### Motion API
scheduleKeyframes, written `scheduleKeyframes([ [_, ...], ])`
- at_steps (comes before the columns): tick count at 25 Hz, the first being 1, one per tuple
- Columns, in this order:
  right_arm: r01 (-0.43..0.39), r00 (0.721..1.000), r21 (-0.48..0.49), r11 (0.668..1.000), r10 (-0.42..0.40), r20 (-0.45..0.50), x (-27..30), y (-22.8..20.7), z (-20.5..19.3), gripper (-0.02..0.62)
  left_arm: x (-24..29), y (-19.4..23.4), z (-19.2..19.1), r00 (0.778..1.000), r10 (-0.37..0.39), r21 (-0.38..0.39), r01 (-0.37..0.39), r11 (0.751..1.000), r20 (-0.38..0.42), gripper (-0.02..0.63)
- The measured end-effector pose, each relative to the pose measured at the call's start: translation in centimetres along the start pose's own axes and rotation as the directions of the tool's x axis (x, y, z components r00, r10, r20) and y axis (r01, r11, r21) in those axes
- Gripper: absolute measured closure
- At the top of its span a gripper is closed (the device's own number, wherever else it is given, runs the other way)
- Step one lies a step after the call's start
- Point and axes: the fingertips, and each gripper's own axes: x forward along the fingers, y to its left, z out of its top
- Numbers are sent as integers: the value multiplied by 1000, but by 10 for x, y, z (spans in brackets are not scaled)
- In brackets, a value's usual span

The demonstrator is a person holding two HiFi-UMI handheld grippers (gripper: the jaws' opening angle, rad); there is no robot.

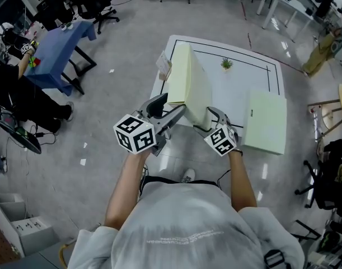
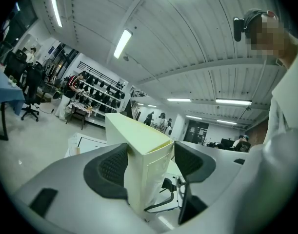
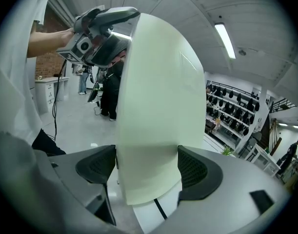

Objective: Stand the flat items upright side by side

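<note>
A pale yellow-green flat box (image 1: 193, 83) stands on edge, tilted, over the near part of the white table (image 1: 238, 86). My left gripper (image 1: 172, 109) is shut on its near left corner. In the left gripper view the box (image 2: 139, 147) fills the gap between the left gripper's (image 2: 149, 165) pads. My right gripper (image 1: 213, 121) is shut on the box's near lower edge. The right gripper view shows both of the right gripper's (image 3: 146, 167) pads pressed on the box (image 3: 158, 106), with the left gripper (image 3: 102, 33) high on its far corner. A second flat box (image 1: 264, 121) lies flat at the table's right.
A small green plant (image 1: 226, 64) sits near the table's far side and a small pale object (image 1: 163, 66) at its left edge. A black line borders the tabletop. A blue table (image 1: 59, 49), office chairs and a seated person (image 1: 14, 88) are to the left.
</note>
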Motion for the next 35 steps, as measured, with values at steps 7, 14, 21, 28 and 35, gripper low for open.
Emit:
scheduleKeyframes([
  [7, -5, 1000, 36, 999, 5, 20, 1, -9, -5, 175, 22, -21, 6, 999, -26, 26, 25, 999, 23, 295],
  [14, -53, 998, 82, 995, 50, 39, 10, -15, -4, 175, 40, -39, 14, 998, -52, 35, 51, 998, 35, 296],
  [21, -2, 1000, 40, 999, 2, -4, 23, -10, -2, 176, 54, -32, 17, 999, -27, 46, 26, 999, 29, 324],
  [28, 1, 1000, 55, 998, -1, 0, 21, -7, -2, 176, 51, -23, 19, 999, -16, 5, 16, 1000, 49, 322],
  [35, 34, 998, 86, 996, -39, 56, 8, -7, 0, 176, 38, -15, 19, 997, 2, -12, -1, 1000, 73, 322],
])
